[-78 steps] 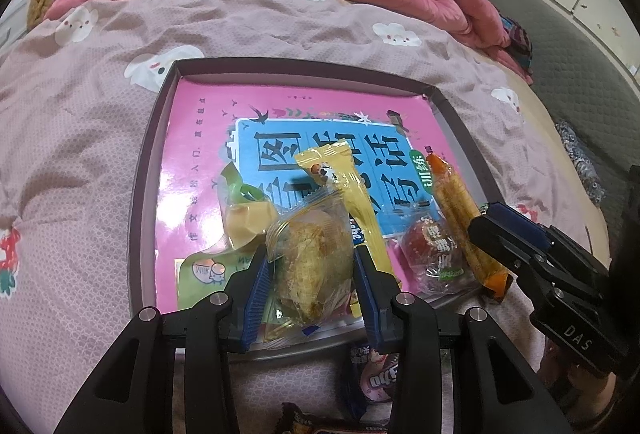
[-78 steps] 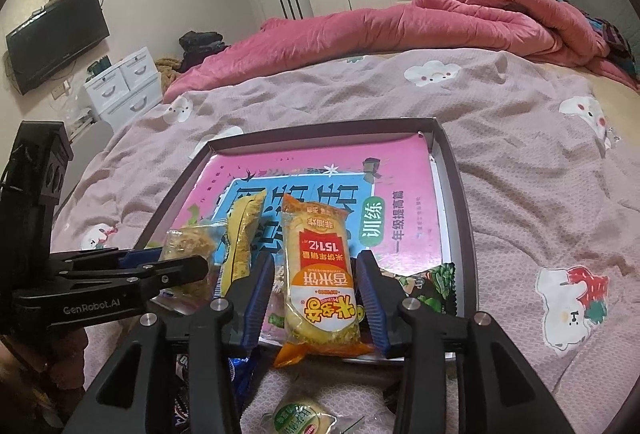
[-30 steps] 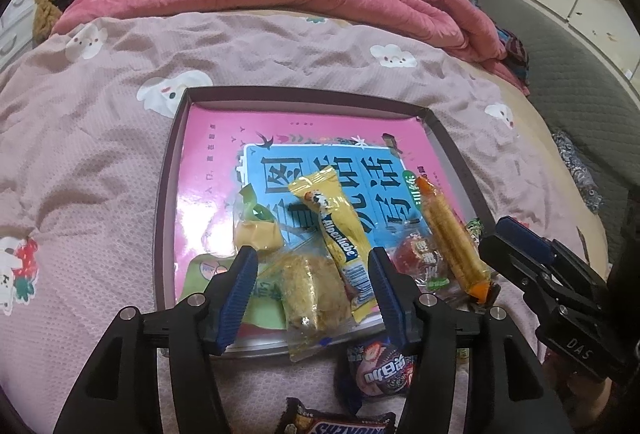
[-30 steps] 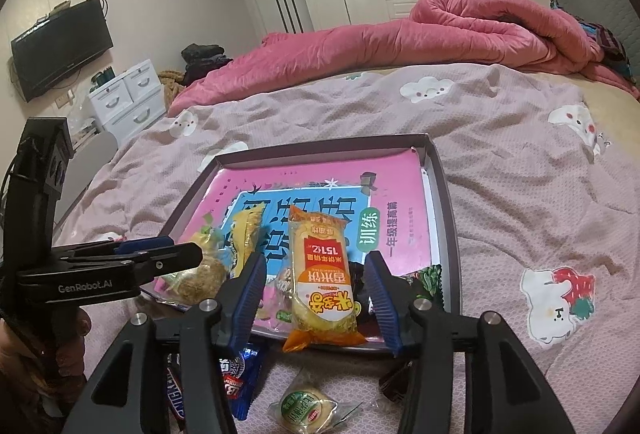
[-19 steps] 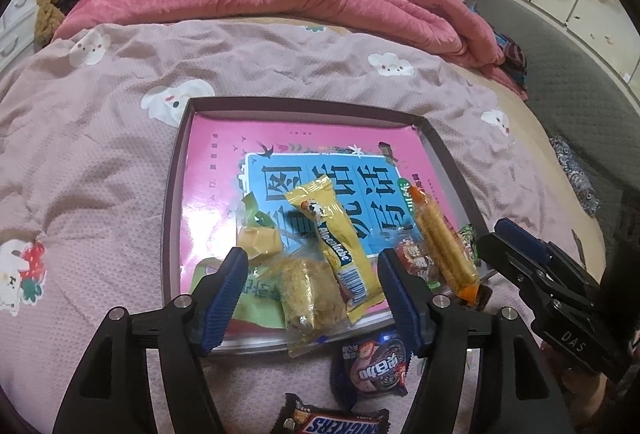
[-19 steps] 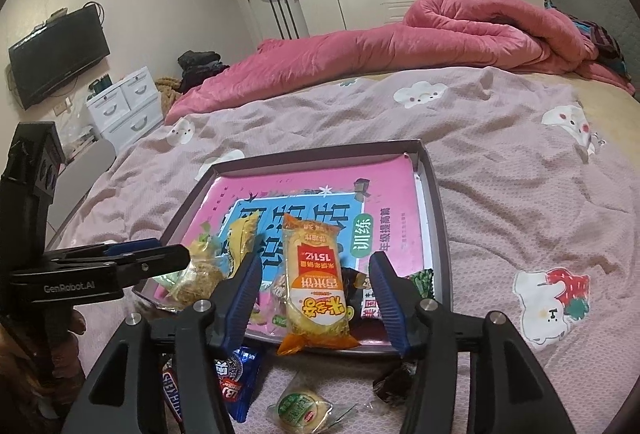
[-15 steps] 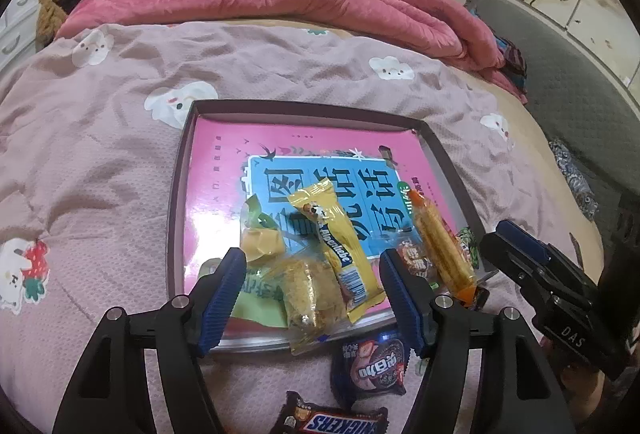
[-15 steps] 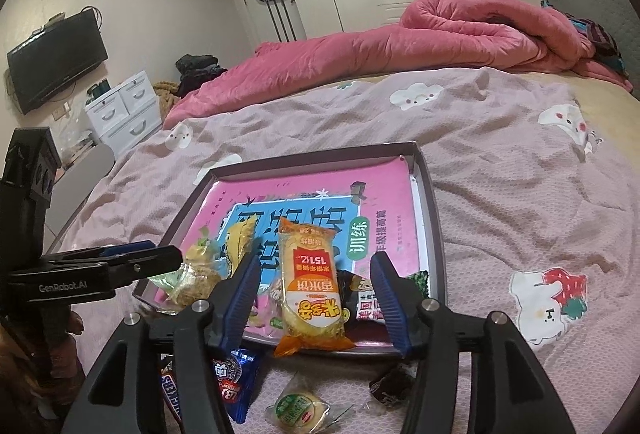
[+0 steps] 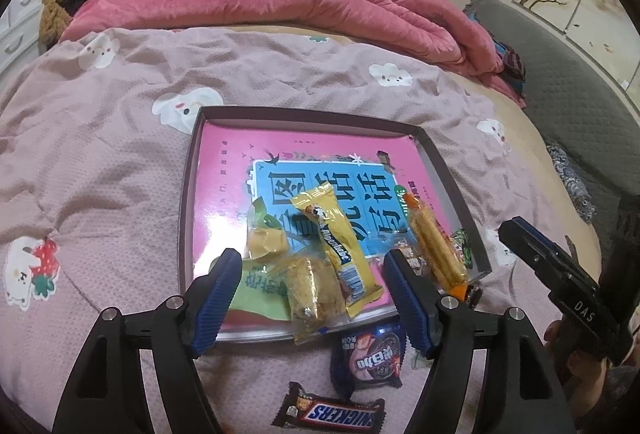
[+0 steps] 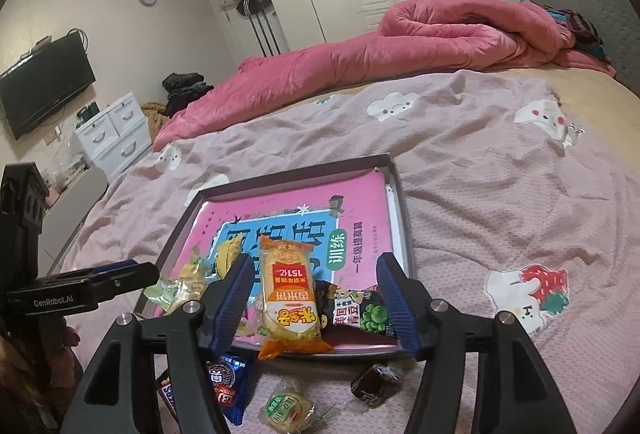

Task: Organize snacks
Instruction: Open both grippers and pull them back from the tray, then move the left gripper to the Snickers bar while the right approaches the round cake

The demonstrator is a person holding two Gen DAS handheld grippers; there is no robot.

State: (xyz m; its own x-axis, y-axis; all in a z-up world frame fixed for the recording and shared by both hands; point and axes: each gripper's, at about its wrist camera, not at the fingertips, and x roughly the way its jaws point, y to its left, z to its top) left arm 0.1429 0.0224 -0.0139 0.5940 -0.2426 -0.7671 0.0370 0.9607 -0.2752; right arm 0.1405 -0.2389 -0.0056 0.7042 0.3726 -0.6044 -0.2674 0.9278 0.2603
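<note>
Pink is the big book cover (image 9: pixel 224 201) that lies flat inside the dark tray (image 9: pixel 185 218), and the tray sits on a pale purple bedspread (image 9: pixel 100 161) in the middle of both views.

In the left wrist view, the left gripper (image 9: pixel 314 298) fills the bottom of the frame. Its blue pads are wide apart and opening, and they press on nothing. Between them, at the near edge of the tray, lie a clear bag with a crumbly yellow cake (image 9: pixel 314 292) and a long yellow bar (image 9: pixel 340 246). A small yellow candy (image 9: pixel 266 242) lies just up and left of them. Below the tray, on the bedspread, are a blue cookie pack (image 9: pixel 370 358) and a Snickers bar (image 9: pixel 332 412) (it is at the very bottom).

In the right wrist view, the right gripper (image 10: pixel 316 300) is low in the middle. Its pads are apart and opening too. The orange rice cracker pack (image 10: pixel 290 296) lies between them on the tray's near edge, and the pads do not squeeze it. A dark green pea pack (image 10: pixel 360 310) lies just right of it. A round green sweet (image 10: pixel 286 408) and a small dark candy (image 10: pixel 374 382) lie on the bedspread at the bottom of the frame.

A rolled pink quilt (image 10: pixel 400 45) fills the upper part of the frame.
</note>
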